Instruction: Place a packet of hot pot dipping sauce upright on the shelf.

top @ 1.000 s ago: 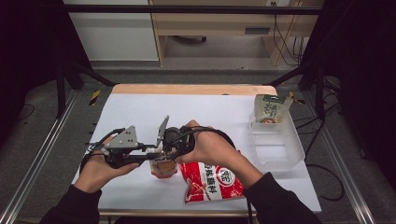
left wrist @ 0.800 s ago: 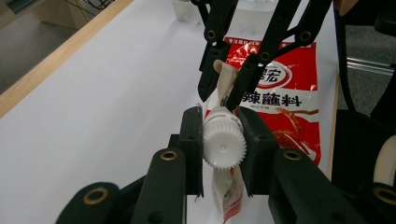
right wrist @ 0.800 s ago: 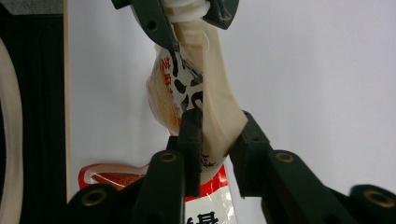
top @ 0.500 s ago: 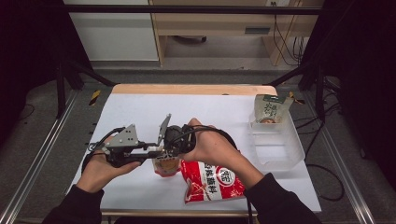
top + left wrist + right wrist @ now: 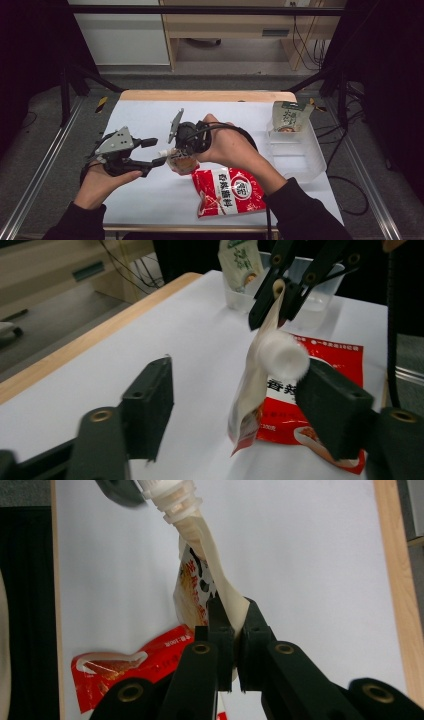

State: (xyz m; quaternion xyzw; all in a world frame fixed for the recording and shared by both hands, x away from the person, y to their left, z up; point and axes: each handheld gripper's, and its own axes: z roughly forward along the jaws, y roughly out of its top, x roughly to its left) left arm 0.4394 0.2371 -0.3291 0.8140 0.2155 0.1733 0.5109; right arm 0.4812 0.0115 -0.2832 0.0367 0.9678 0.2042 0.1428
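Spout pouch (image 5: pixel 181 162) hangs just above the white table top (image 5: pixel 140 120), near its middle, pinched at its flat upper edge by the right gripper (image 5: pixel 176 150); those jaws are clamped tight on the film, as the right gripper view shows (image 5: pixel 215 595). Left gripper (image 5: pixel 157 152) sits level w/ the pouch's white cap (image 5: pixel 284 356): jaws have just been opening, now spread wide, the cap between them beside the right-hand pad, pad not pressing. Vs a sec ago that gripper was pinched narrow near the cap, and the pouch looks a bit higher off the table.

Room: lots of bare table to the left and far side up to the wooden edge (image 5: pixel 210 95). Red snack bag (image 5: pixel 230 192) lies flat just below the pouch, near the front edge. Clear plastic tub (image 5: pixel 300 157) at the right edge, a green-white pouch (image 5: pixel 290 117) standing in its far end.

Pouch: soft, glossy, creased cream film w/ red print, ribbed hard white spout. Bag is shiny, crinkly.
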